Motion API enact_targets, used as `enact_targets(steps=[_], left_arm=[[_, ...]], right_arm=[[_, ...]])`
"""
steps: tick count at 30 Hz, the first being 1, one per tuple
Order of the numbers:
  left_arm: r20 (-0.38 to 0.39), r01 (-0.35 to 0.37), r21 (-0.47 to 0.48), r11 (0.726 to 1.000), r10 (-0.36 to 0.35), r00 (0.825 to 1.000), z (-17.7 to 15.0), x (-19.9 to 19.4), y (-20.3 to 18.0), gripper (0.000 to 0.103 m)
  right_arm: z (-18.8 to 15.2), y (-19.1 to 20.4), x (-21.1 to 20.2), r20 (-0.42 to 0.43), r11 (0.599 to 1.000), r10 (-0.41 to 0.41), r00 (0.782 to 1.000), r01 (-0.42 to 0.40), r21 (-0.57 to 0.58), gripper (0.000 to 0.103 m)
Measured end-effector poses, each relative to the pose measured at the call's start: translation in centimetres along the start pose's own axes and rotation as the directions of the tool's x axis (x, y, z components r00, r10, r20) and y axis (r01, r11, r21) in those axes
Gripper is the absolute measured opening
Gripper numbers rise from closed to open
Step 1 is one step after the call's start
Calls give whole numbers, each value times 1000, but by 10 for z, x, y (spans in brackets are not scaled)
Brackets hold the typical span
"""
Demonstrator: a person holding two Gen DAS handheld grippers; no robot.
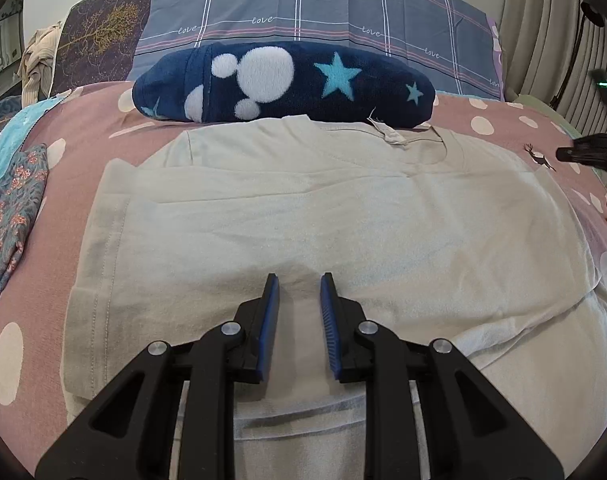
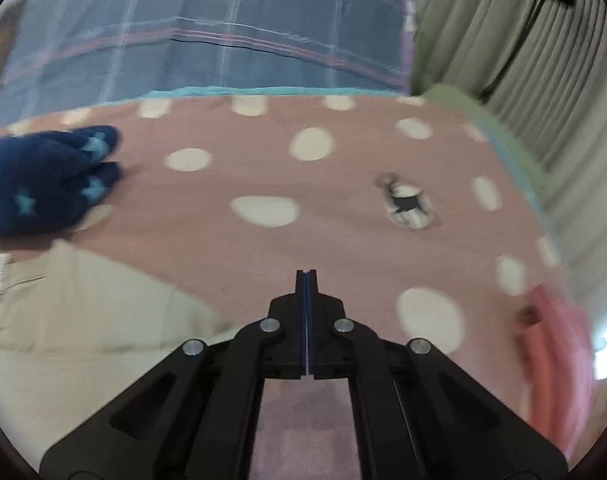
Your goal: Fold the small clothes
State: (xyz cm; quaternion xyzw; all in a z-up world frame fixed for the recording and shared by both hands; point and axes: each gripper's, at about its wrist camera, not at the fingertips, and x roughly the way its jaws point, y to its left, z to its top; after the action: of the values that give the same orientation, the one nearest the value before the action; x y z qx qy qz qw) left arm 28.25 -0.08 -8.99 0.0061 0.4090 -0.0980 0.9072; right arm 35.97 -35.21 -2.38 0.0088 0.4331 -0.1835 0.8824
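A pale shirt (image 1: 323, 216) lies flat on the polka-dot bed (image 1: 83, 128), its collar near a navy star pillow (image 1: 283, 84). The left tool (image 1: 299, 284) hovers over it, jaws slightly spread around bunched fabric. The right tool (image 2: 306, 276), pressed together and empty, hangs over bare bedspread.

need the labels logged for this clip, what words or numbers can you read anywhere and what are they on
"love": woven in script along a white line of the grey-blue plaid pillow, repeated at several spots across it.
White care tag at the neck of the beige t-shirt: print too small to read.
Right wrist view: blurred, no text readable.
No numbers or brand names visible anywhere.
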Motion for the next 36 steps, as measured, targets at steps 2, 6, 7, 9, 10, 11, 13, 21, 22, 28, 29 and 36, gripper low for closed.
enact_targets(steps=[2,6,7,9,10,11,13,21,22,28,29,36], left_arm=[[0,-2,1,1000,2,1000,0,0,0,23],[0,1,-1,1000,-1,1000,0,0,0,23],[0,1,-1,1000,-1,1000,0,0,0,23],[1,4,-1,1000,-4,1000,0,0,0,23],[1,4,0,1000,-4,1000,-1,0,0,23],[2,7,-4,1000,-7,1000,-1,-1,1,23],[1,17,-14,1000,-17,1000,-1,-1,2,23],[4,27,-17,999,-27,1000,0,-1,2,24],[7,39,-25,999,-38,999,0,-2,3,25],[8,84,10,996,-84,996,-7,-30,6,28],[11,81,20,997,-81,997,-9,-40,7,28],[20,14,41,999,-15,1000,-80,-122,41,51]], right_arm=[[-20,-1,-26,-8,974,226,974,-226,22,0],[-76,5,-66,-67,883,466,882,-468,-27,1],[-91,7,-67,-88,886,455,886,-460,-52,1],[-118,2,-49,-124,949,267,956,-283,-139,0],[-127,-5,-41,-89,945,275,957,-286,-157,0],[-129,-12,-44,-75,945,293,953,-300,-127,0],[-131,-24,-64,-22,950,306,952,-307,-56,0],[-157,-10,-58,-36,949,255,966,-257,-183,0],[-160,-15,-59,-19,953,272,962,-272,-133,0],[-178,-18,-93,-5,933,355,935,-355,-56,10],[-185,-25,-100,-8,927,370,929,-370,-55,14],[-242,-86,-141,-4,909,415,910,-414,56,25]])
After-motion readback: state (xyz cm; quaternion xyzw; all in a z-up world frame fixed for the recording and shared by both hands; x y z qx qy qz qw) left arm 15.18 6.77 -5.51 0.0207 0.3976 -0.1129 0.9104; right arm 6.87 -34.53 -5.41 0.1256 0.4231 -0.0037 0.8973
